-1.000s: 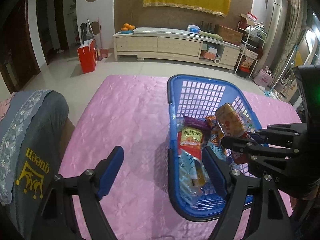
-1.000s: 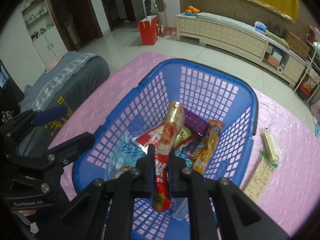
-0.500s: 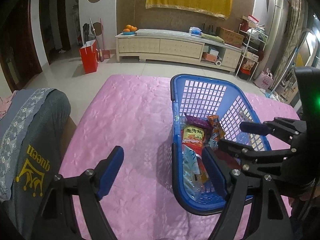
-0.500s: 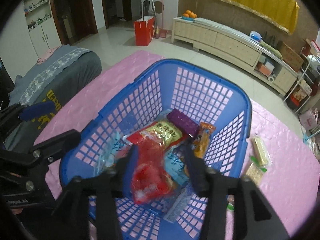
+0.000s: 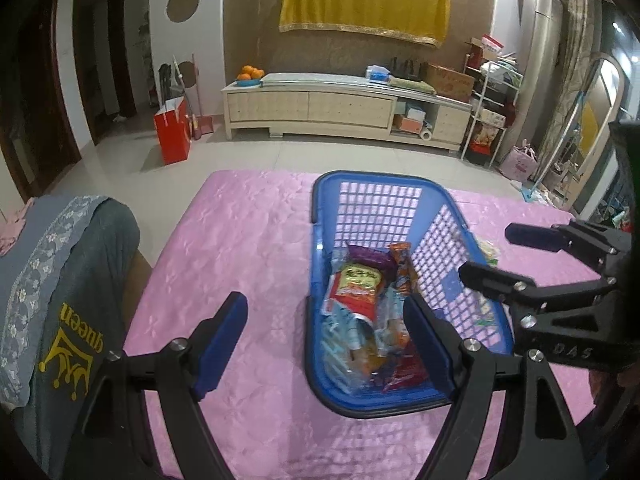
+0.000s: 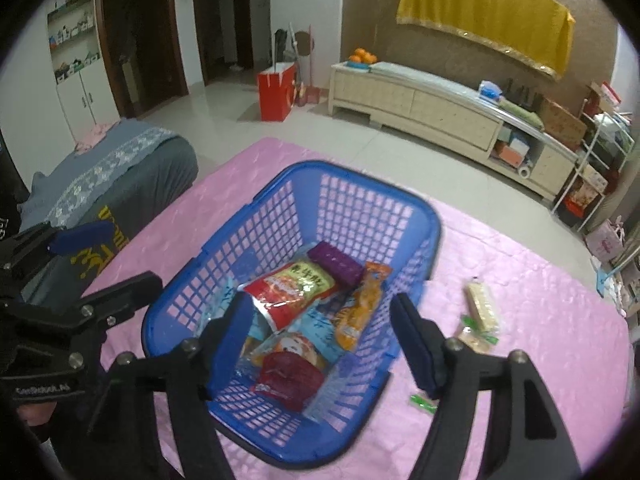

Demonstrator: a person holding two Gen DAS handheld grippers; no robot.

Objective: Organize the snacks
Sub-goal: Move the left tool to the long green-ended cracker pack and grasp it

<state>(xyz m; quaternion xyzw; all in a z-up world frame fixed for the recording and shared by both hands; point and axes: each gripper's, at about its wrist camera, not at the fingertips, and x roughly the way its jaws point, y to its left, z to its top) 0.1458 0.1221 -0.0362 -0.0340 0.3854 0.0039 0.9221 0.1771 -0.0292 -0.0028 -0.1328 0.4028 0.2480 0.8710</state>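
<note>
A blue plastic basket [image 6: 362, 174] stands on the pink tablecloth [image 5: 240, 240] and holds several snack packets. A dark red packet [image 6: 290, 380] lies loose at its near end, by a red-and-green packet [image 6: 290, 290], a purple one [image 6: 336, 262] and an orange one [image 6: 362, 308]. My right gripper [image 6: 320, 308] hovers above the basket; its jaws are opening and nothing is between them. My left gripper [image 5: 324, 312] is open and empty, astride the basket's left wall [image 5: 314, 320]. Each gripper shows in the other's view: the right gripper [image 5: 492, 252], the left gripper [image 6: 114, 258].
Two cracker packs [image 6: 482, 306] [image 6: 476, 340] and a small green wrapper [image 6: 422, 400] lie on the cloth to the right of the basket. A grey covered chair [image 5: 60, 280] stands at the table's left edge. Beyond the table are tiled floor, a red bag [image 5: 172, 136] and a low cabinet [image 5: 344, 108].
My right gripper let go of the red packet, which now lies in the basket; its jaws spread wide and it rose. The left gripper lifted slightly and stayed open.
</note>
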